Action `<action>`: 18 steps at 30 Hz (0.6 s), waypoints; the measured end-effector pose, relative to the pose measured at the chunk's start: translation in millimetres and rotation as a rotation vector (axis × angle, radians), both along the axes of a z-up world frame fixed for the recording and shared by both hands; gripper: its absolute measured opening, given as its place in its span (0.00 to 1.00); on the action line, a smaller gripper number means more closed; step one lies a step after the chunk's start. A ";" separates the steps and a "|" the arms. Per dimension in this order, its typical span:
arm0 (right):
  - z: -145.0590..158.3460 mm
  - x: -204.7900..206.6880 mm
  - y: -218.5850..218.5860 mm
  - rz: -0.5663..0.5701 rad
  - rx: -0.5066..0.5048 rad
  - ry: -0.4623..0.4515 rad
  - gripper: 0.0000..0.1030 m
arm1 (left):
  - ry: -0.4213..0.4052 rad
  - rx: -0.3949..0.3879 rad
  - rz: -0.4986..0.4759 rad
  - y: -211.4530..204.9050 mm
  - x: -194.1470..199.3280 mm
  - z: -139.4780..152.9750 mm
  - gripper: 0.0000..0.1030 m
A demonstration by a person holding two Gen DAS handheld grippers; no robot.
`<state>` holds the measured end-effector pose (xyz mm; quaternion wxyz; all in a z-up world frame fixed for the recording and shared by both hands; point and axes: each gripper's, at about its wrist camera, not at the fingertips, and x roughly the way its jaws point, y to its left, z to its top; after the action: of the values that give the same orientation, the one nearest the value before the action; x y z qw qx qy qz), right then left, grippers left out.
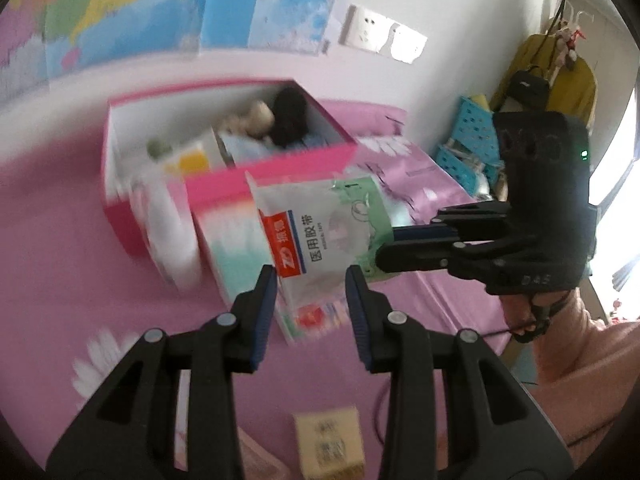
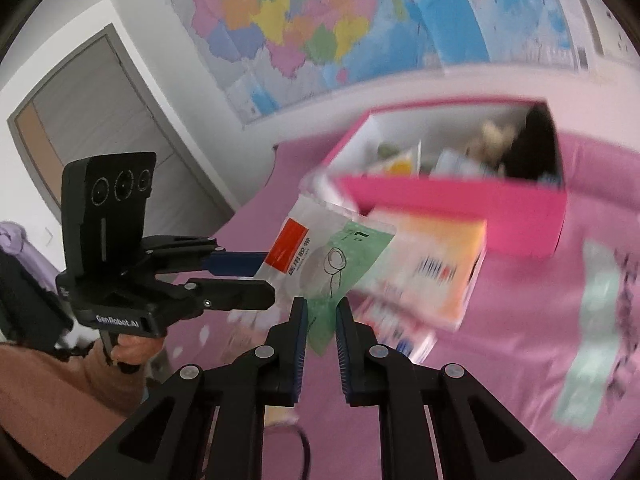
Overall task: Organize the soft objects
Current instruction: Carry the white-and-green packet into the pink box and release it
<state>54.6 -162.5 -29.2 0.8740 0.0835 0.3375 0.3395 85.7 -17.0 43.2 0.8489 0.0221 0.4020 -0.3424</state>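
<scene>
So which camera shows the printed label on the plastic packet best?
The left wrist view: the packet faces it, red label and characters sharp. The right wrist view shows the packet tilted, its label smaller, a corner between the right gripper's jaws.

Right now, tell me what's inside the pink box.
In the pink box: a beige plush, a black fuzzy item, and a packet with a yellow patch. Blur and the front wall hide whatever lies lower.
</scene>
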 end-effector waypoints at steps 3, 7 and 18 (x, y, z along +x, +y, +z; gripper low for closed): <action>17.5 21.1 -3.9 -0.011 -0.001 -0.039 0.13 | -0.023 0.020 0.027 -8.7 25.5 12.2 0.36; 39.4 55.4 -1.7 -0.021 -0.007 -0.074 0.13 | -0.034 0.042 0.061 -16.5 64.2 24.9 0.36; 52.3 159.0 -5.3 -0.087 0.019 -0.020 0.13 | 0.033 0.121 0.164 -20.0 159.0 17.0 0.36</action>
<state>213.6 -167.9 23.1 0.8903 0.1030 0.3216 0.3053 244.7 -37.0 60.1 0.8644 0.0345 0.4364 -0.2472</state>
